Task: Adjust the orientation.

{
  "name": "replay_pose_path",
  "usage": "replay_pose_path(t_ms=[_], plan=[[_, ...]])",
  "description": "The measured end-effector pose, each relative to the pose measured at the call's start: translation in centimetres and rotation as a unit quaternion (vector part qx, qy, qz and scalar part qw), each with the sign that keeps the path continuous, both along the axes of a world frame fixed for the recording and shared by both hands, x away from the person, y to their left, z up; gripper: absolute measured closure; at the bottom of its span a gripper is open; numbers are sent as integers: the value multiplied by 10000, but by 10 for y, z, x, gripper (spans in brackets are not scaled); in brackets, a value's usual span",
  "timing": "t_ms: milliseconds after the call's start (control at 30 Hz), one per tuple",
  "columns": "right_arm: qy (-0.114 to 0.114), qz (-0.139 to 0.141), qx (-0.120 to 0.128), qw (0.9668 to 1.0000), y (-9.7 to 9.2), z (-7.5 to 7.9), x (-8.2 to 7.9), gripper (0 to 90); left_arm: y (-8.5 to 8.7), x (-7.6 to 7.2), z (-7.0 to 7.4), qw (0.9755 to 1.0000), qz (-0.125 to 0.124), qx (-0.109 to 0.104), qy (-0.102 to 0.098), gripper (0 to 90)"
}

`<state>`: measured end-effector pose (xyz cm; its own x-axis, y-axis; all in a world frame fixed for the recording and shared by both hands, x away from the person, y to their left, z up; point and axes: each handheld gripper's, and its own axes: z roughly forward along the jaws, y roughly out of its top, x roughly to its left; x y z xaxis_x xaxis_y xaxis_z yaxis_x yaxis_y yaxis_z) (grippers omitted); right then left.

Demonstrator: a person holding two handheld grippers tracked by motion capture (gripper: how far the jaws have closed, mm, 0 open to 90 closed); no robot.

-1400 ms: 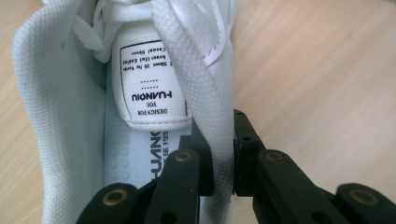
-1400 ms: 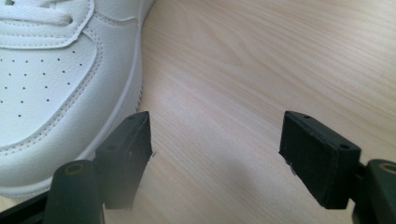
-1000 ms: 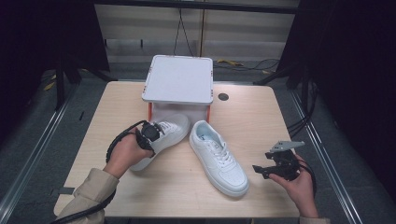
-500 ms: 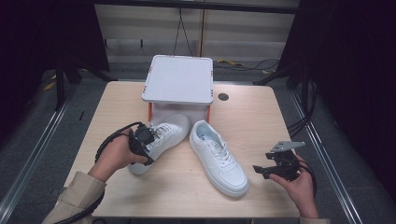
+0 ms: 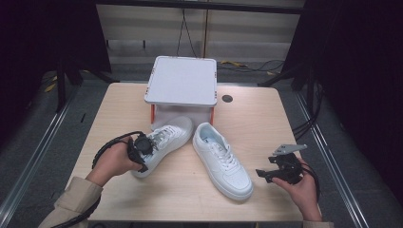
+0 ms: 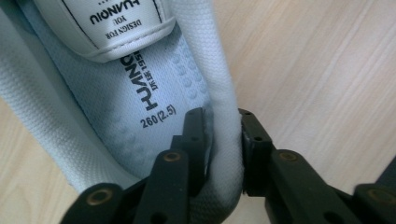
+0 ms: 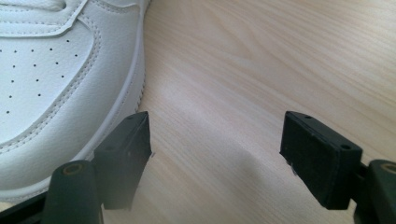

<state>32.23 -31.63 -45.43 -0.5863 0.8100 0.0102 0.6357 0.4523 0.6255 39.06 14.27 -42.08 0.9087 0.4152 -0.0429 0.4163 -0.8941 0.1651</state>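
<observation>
Two white sneakers lie on the wooden table (image 5: 266, 123). The left sneaker (image 5: 168, 137) points toward the white box, and its pale blue insole (image 6: 140, 93) carries a printed size. My left gripper (image 5: 142, 149) (image 6: 222, 126) has just been closing and is shut on this shoe's padded collar (image 6: 224, 93), one jaw inside the opening and one outside. The right sneaker (image 5: 223, 161) (image 7: 56, 70) points toward the near right. My right gripper (image 5: 266, 175) (image 7: 217, 135) stands open just beyond its toe, low over the wood, with nothing between its jaws.
A white box (image 5: 181, 80) on red legs stands at the back middle, right behind the shoes. A small black disc (image 5: 227, 99) sits in the tabletop to its right. Bare wood lies to the far left and far right.
The left hand has shifted slightly toward the near edge at the heel of the left sneaker. The right hand and both shoes have stayed in place.
</observation>
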Motion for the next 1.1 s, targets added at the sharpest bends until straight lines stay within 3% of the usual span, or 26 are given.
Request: replay_pose_path(t_ms=[67,100,300,400,533,600,700,733,767,800,867,1000,1100], plan=[[-15,-19,39,10000,-1,1,0,239,-3,-3,3,9994,82,-321,77,786],[-22,-29,44,10000,-2,1,0,238,-5,-4,7,9992,51,-396,25,790],[-74,-24,48,10000,-3,4,-1,238,-25,-10,32,9992,-86,-315,-240,794],[-132,-13,73,9999,-2,7,-2,239,-34,-6,45,9991,-15,-260,-345,790],[-163,-26,85,9998,-3,10,-2,239,-38,6,53,9978,212,-365,-512,785],[-169,-7,87,9998,-3,9,-2,239,-40,18,51,9970,344,-379,-573,785],[-149,-21,77,9999,-3,9,-2,239,-48,38,36,9970,438,-372,-509,779],[-172,3,64,9998,-2,10,-2,239,-51,44,30,9974,474,-365,-392,777],[-185,4,64,9998,-2,11,-2,239,-52,50,25,9968,599,-453,-258,775],[-191,1,59,9998,-2,11,-2,239,-52,54,22,9951,653,-664,-327,775],[-196,2,75,9998,-3,11,-2,239,-53,59,18,9943,706,-675,-419,771],[-138,2,71,9999,-1,10,0,239,-51,62,14,9938,730,-776,-302,773],[-132,102,65,9998,6,12,4,239,-47,60,12,9941,590,-828,-370,752]])
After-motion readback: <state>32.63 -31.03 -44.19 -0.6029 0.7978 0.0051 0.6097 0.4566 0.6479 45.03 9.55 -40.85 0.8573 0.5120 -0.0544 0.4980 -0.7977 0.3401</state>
